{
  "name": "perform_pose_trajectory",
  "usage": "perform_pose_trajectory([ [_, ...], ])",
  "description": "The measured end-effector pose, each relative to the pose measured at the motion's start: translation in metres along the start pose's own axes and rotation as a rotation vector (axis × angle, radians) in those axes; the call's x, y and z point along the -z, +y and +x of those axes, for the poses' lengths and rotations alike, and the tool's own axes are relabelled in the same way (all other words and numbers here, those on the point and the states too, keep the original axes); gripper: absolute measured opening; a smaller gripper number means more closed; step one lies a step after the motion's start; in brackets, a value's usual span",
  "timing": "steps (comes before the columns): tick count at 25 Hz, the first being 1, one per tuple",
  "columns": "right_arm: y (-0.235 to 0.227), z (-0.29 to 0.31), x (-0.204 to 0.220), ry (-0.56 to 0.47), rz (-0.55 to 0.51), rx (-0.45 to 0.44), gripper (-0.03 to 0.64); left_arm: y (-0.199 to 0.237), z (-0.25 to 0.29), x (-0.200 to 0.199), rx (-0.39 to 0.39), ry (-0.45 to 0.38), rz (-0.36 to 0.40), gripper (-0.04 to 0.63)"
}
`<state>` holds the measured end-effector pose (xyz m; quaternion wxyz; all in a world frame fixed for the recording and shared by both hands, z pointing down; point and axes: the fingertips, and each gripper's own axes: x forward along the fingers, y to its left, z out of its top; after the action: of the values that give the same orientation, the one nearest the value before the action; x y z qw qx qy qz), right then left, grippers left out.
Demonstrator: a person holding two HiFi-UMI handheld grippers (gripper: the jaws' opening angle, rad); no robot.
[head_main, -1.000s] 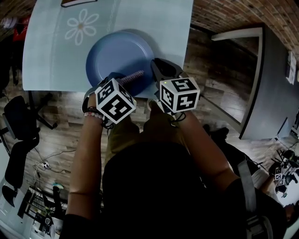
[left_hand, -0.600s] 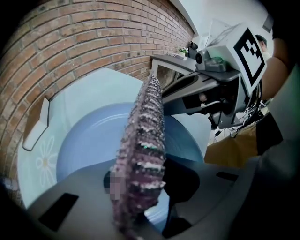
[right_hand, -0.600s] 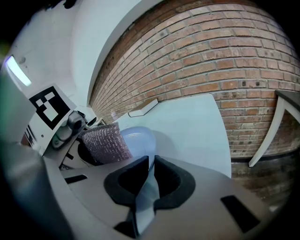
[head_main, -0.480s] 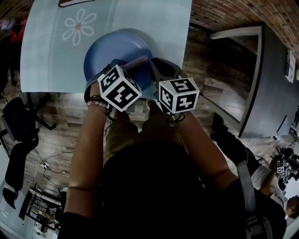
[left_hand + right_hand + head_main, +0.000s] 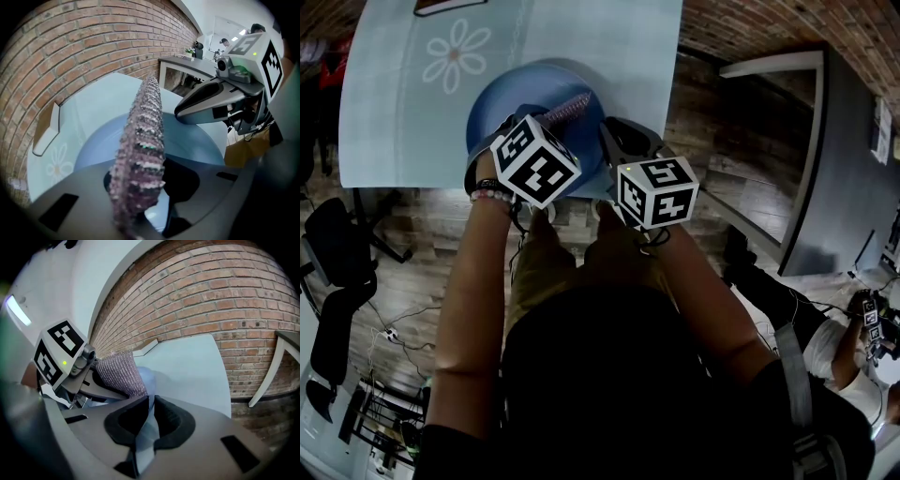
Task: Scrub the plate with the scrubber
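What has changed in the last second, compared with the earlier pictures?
The left gripper has moved forward, away from the person, carrying the scrubber farther across the plate. The right gripper stays where it was, its jaws shut on the plate's near rim. The plate has barely moved.

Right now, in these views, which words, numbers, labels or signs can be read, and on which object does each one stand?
No readable text in any view.
The left marker cube and the right marker cube bear only black-and-white square patterns, no letters or numbers.
The table cover shows a white flower drawing, no words.
The plate and the scrubber show no print.
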<state>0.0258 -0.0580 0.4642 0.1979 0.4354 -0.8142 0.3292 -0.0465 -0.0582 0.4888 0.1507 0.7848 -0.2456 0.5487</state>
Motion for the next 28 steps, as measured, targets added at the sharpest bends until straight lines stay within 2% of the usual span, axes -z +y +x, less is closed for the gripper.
perform_pose_trajectory([
  [7, -0.001, 0.002, 0.0, 0.007, -0.011, 0.002, 0.061, 0.04, -0.003, 0.013, -0.075, 0.005, -0.061, 0.074],
  [15, -0.002, 0.001, 0.001, 0.008, -0.015, 0.007, 0.061, 0.062, -0.014, 0.045, -0.135, 0.042, -0.14, 0.074],
  [23, -0.001, 0.003, 0.001, 0.013, -0.017, 0.006, 0.061, 0.059, -0.026, 0.086, -0.122, 0.063, -0.253, 0.074],
  [28, -0.004, 0.003, 0.001, 0.011, -0.015, 0.007, 0.061, 0.043, -0.032, 0.105, -0.104, 0.079, -0.276, 0.074],
])
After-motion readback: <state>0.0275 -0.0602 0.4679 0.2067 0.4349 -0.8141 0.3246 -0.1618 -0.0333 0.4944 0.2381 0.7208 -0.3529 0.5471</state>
